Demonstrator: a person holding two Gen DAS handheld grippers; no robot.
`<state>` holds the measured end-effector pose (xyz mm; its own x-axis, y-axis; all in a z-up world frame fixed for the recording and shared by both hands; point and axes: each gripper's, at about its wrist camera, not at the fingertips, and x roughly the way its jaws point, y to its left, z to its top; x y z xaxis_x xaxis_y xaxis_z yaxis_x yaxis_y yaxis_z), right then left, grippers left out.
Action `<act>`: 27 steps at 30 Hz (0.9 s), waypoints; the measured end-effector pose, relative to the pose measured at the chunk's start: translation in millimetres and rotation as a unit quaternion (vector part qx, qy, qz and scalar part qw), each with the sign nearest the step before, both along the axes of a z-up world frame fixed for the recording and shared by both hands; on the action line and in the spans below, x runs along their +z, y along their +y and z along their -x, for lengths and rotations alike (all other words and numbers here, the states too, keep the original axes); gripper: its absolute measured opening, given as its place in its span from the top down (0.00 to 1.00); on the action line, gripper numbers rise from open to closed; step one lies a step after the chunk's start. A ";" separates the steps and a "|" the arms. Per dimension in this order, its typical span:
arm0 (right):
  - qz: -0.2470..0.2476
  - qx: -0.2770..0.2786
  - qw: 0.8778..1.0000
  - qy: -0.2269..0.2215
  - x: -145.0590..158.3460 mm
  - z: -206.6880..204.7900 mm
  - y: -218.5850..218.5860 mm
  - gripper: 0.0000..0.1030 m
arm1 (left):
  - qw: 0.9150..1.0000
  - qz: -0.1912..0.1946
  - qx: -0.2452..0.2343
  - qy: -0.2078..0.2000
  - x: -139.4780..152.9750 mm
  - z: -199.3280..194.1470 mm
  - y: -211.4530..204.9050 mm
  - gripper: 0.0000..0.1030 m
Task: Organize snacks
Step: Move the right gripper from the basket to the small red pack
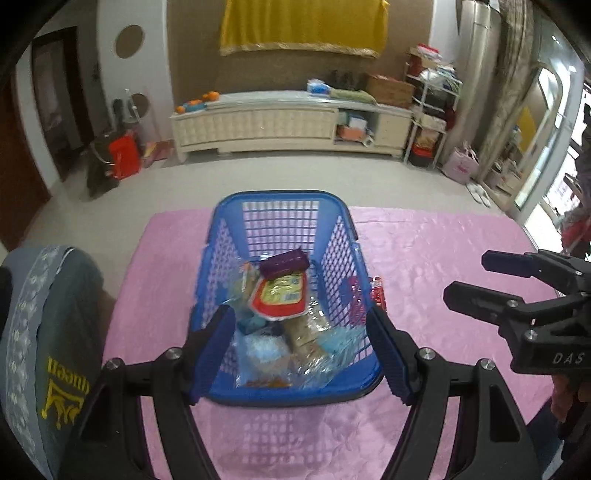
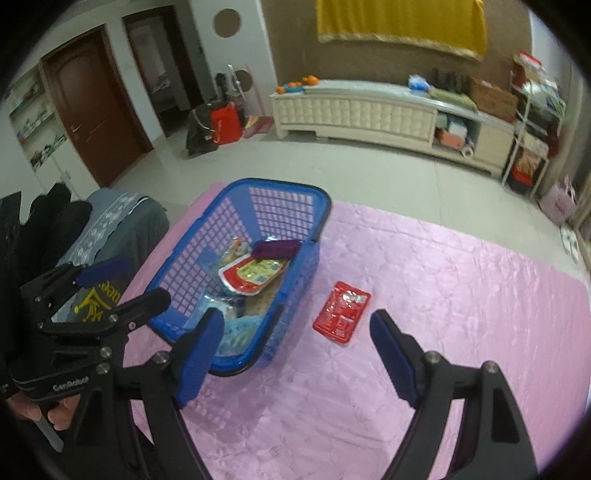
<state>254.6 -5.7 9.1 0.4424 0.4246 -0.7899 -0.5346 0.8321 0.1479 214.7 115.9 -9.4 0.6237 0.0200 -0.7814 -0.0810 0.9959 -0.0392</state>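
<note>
**One packet left outside the basket**

The blue plastic lattice basket already holds several wrapped snacks. A flat red foil snack packet lies on the pink cloth, just ahead of the right gripper, which gapes wide, empty. The left gripper, likewise spread and empty, faces the basket

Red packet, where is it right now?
In the right wrist view the red packet lies flat on the pink cloth, just right of the blue basket and outside it, ahead of the open right claw.

I'm looking into a home living room. A long cream TV cabinet lines the far wall beneath a yellow cloth, with wooden doors nearby.
</note>
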 end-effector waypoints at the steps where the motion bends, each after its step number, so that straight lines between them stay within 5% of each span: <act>1: -0.001 -0.009 1.000 0.010 -2.0 -7.8 -2.1 0.18 | 1.000 -0.005 -0.003 0.006 -1.2 -6.2 -2.8 0.31; 9: -0.004 -0.055 0.995 0.089 -24.9 -57.6 -13.4 0.18 | 0.996 -0.023 0.019 0.087 -26.9 -57.7 10.1 0.30; 18: 0.001 -0.073 0.989 0.128 -53.2 -94.3 -10.0 0.18 | 0.990 -0.013 0.040 0.131 -51.4 -94.0 29.9 0.30; 21: 0.013 -0.078 0.989 0.127 -61.4 -107.7 -7.8 0.18 | 0.989 0.002 0.040 0.143 -60.1 -104.7 33.8 0.19; 27: 0.037 -0.090 0.980 0.172 -102.2 -130.1 -7.4 0.18 | 0.988 0.007 0.031 0.153 -74.9 -119.1 32.7 0.19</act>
